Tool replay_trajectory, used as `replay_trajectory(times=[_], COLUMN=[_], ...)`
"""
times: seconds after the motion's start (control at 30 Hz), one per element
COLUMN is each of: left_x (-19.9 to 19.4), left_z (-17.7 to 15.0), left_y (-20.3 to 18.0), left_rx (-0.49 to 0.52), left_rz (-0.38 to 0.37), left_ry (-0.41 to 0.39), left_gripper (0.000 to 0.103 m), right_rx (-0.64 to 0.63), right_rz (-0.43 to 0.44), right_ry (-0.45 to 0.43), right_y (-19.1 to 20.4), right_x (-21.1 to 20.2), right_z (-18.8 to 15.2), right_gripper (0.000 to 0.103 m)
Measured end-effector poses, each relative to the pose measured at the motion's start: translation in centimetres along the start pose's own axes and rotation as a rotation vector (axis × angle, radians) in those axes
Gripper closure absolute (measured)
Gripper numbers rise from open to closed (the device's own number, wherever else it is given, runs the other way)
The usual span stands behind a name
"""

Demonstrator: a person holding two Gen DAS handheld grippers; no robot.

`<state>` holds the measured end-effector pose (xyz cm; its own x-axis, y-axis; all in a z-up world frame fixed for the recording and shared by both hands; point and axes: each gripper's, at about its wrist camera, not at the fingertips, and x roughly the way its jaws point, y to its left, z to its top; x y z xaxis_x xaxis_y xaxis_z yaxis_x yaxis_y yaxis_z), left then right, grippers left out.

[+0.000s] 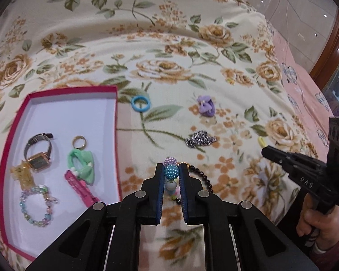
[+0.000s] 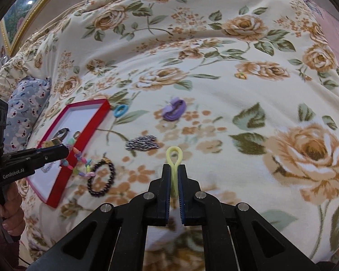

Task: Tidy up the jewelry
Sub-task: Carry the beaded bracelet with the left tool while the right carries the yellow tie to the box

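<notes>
Both hands are at the carrying step. The left tongs (image 1: 171,174) are clenched on the blue and purple studded bead of a pastel bead bracelet (image 1: 170,169), whose chain hangs from them over the floral bedspread (image 1: 169,45) just right of the red-rimmed white-lined jewellery box (image 1: 115,122). The right tongs (image 2: 174,176) are clenched on a pale yellow elastic hair loop (image 2: 174,158), off to the right. Next, I judge, each load must travel left over the box rim and be released on bare lining, clear of the watch (image 1: 39,153) already inside.
</notes>
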<state>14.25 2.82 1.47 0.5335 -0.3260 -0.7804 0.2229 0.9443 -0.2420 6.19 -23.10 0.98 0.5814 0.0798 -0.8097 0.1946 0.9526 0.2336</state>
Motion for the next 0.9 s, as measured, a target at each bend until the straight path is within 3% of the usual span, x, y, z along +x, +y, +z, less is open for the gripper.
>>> replay_trajectory(times=[0.9], left_x=[-8.3], left_z=[-3.8], left_y=[7.0], left_rx=[-0.16], left_rz=[0.059], left_ry=[-0.094], left_gripper=[0.092], right_rx=[-0.193], right_rz=[0.234], right_ry=[0.054], right_y=[12.9], right_x=[2.2], right_z=[0.4], right_gripper=[0.097])
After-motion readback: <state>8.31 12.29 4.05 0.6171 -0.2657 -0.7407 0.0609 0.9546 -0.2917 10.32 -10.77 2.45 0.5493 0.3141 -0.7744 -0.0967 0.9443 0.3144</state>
